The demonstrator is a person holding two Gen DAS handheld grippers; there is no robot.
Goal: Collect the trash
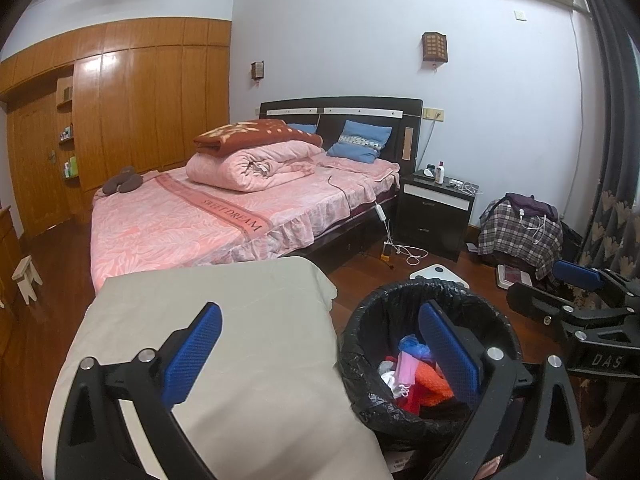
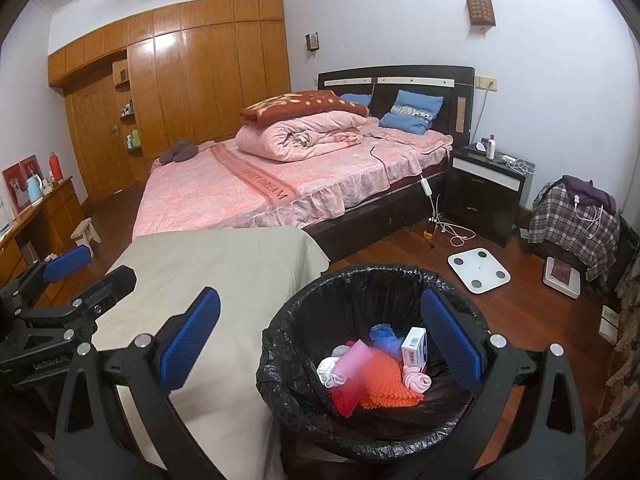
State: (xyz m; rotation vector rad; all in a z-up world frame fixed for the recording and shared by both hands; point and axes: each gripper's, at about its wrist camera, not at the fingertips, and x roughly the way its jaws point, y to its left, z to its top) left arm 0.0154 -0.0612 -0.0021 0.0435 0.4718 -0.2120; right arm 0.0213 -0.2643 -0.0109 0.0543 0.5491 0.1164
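Bedroom, both grippers hovering over bin area. Left gripper jaws standing wide apart, nothing betw. them; one pad over the beige cloth-covered surface, other pad over the bin mouth. Right gripper likewise spread wide & empty, straddling the near rim of the bin.

Trash bin, black liner, sitting on wood floor just beside the beige surface. Inside: small white/blue carton, orange mesh piece, pink & red scraps, blue bag, white wad. All resting in the bottom, below rim.

Step, as I'm reading it: drop-off looking done, hands free — w/ beige surface showing bare, most likely scanning for next piece or wrapping up. Progress: judging late, several items already binned.

No obvious loose trash showing on the beige surface. Floor near the nightstand carrying white scale, cables — not trash by the look of them.

Next move calling for: lifting clear of the liner rim w/o snagging the plastic, then sweeping view round the room for remaining litter; jaws already wide enough for a pick.
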